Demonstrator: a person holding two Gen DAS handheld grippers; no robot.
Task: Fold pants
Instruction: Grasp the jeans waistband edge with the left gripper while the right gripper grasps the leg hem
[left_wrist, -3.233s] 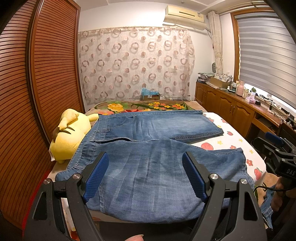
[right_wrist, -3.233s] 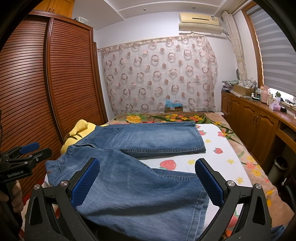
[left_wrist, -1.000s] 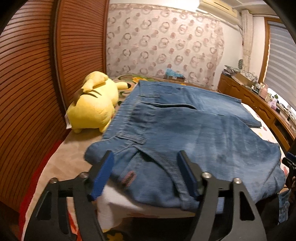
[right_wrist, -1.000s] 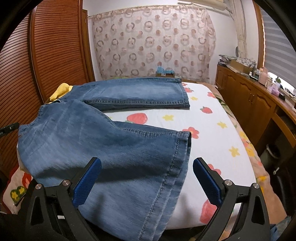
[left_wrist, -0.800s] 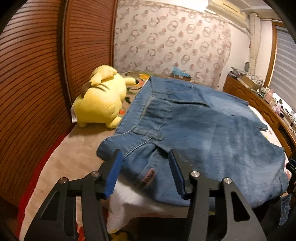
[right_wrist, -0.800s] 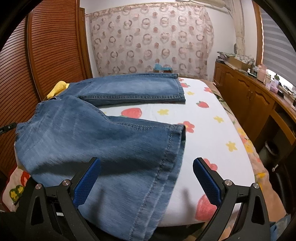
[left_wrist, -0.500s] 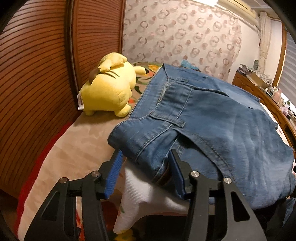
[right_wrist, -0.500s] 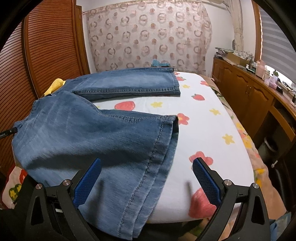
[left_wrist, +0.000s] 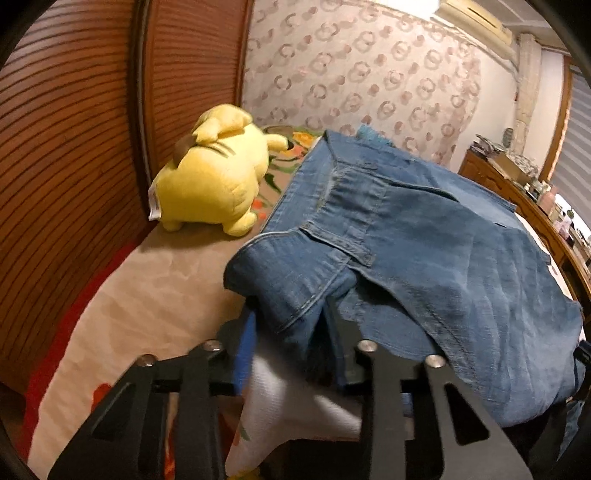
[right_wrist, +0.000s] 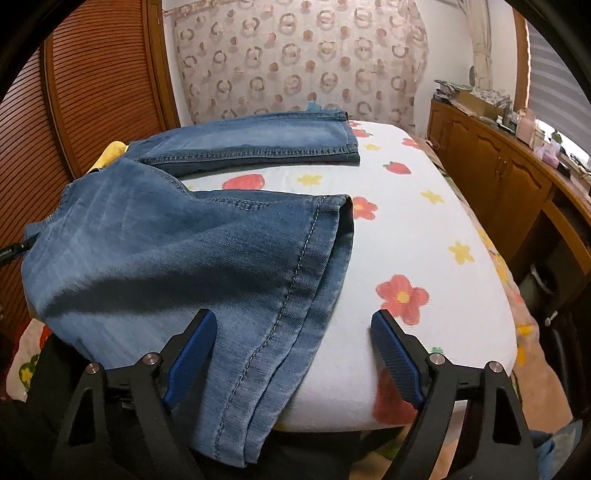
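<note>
L cam shows 1 yellow plushie by the wood slat doors; R cam barely does. 1 pair of jeans on my flowery bedsheet. My left gripper is closing on the waistband corner, right gripper closing too, wide around the leg hem.

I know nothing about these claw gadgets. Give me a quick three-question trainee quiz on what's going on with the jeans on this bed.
1. True or false: the right claw already grips the jeans.
2. Which part of the jeans sits between the closing left claw? A) leg hem B) waistband corner C) back pocket
3. Fill in: beside the jeans lies a yellow ____.

Key: 1. False; its jaws are apart, just narrowing around the near leg's hem. 2. B. 3. Plush toy.
</note>
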